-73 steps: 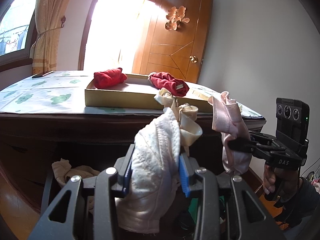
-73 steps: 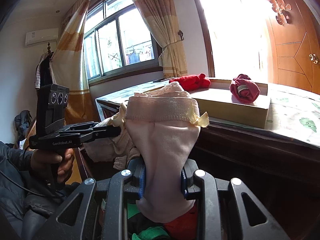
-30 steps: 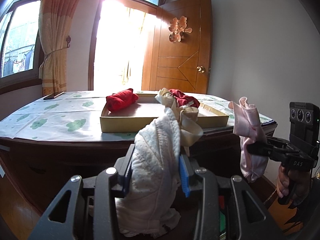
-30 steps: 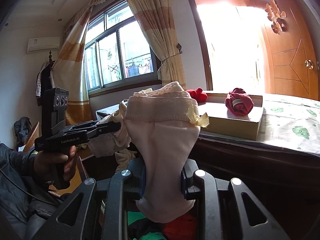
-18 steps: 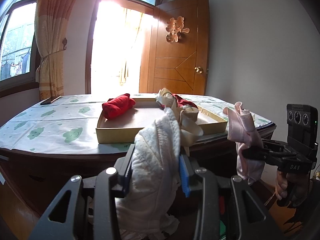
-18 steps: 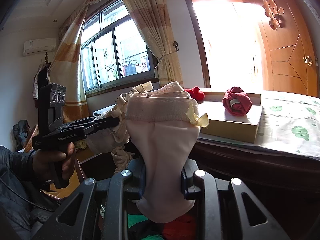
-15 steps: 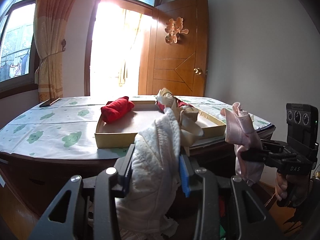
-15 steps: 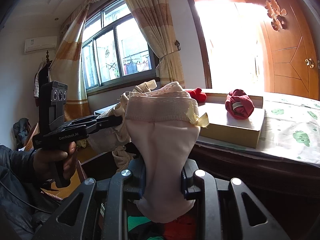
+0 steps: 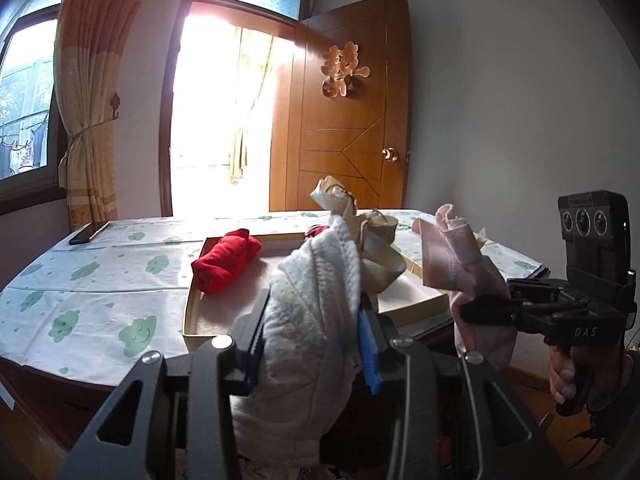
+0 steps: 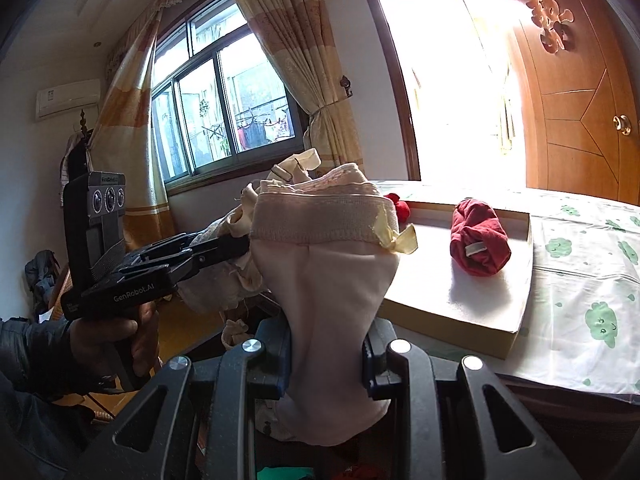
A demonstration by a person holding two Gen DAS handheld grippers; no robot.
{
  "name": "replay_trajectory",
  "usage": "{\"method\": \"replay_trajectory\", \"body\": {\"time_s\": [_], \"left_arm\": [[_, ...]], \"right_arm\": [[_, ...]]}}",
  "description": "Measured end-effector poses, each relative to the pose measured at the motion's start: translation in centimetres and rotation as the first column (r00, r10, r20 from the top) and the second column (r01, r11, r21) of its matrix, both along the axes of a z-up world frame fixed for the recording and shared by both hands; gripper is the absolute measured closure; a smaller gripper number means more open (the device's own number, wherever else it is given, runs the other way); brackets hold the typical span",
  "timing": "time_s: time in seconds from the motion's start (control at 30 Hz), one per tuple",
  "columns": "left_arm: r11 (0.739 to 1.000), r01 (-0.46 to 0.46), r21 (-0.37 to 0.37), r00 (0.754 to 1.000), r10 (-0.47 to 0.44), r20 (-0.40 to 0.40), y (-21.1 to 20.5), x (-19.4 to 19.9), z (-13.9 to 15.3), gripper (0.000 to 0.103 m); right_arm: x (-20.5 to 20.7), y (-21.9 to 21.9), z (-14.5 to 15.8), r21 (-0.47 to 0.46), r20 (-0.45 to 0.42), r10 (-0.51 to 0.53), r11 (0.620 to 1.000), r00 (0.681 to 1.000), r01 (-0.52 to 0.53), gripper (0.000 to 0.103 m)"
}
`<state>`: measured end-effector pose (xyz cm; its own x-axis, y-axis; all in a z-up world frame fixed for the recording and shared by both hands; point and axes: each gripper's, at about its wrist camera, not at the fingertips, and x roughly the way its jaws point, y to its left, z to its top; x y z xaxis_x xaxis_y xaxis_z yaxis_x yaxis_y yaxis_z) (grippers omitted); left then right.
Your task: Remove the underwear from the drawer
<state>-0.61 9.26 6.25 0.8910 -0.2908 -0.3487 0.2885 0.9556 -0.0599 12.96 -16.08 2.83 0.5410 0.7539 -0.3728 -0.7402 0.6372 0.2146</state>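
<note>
Black left tongs (image 10: 224,246) read "GenRobot.AI"; right tongs (image 9: 476,314) "DAS".

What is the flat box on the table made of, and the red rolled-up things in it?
The shallow box looks like cardboard: thin tan walls, matte pale floor, though I cannot be sure. The red roll and the dark red roll look like soft knit cloth, probably cotton: wrinkled, matte, folded over themselves.

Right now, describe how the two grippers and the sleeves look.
Both are black pistol-grip tools. The left gripper reads "GenRobot.AI" on its side; the right gripper reads "DAS". Each carries an upright block with three round lenses. Blue pads line the fingers, and silver screws dot the frames. The sleeves are dark.
</note>
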Motion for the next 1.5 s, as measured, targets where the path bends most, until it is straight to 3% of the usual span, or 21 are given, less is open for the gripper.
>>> {"method": "replay_trajectory", "body": {"time_s": [0.43,0.67,0.9,1.33,1.5], "left_arm": [[1.000,-0.010,0.000,1.000,0.010,-0.028,-0.5,5.0,1.9,0.065],[0.999,-0.033,-0.026,0.996,0.030,-0.086,-0.1,8.6,2.1,0.065],[0.999,-0.045,0.004,0.991,0.045,-0.126,-0.6,12.0,2.5,0.065],[0.994,-0.100,-0.038,0.972,0.090,-0.218,0.2,18.2,2.6,0.065],[0.986,-0.128,-0.109,0.960,0.096,-0.264,0.7,20.3,2.6,0.065]], "right_arm": [[4.9,0.7,1.5,-0.002,-0.094,-0.068,0.998,0.993,0.068,0.074],[7.5,1.3,2.5,-0.024,-0.108,-0.102,0.995,0.989,0.100,0.074],[10.6,2.2,3.4,-0.047,-0.133,-0.137,0.990,0.982,0.132,0.074],[15.4,4.6,3.7,-0.114,-0.171,-0.195,0.978,0.966,0.178,0.074],[16.9,5.6,3.6,-0.144,-0.176,-0.225,0.969,0.958,0.201,0.074]]}}
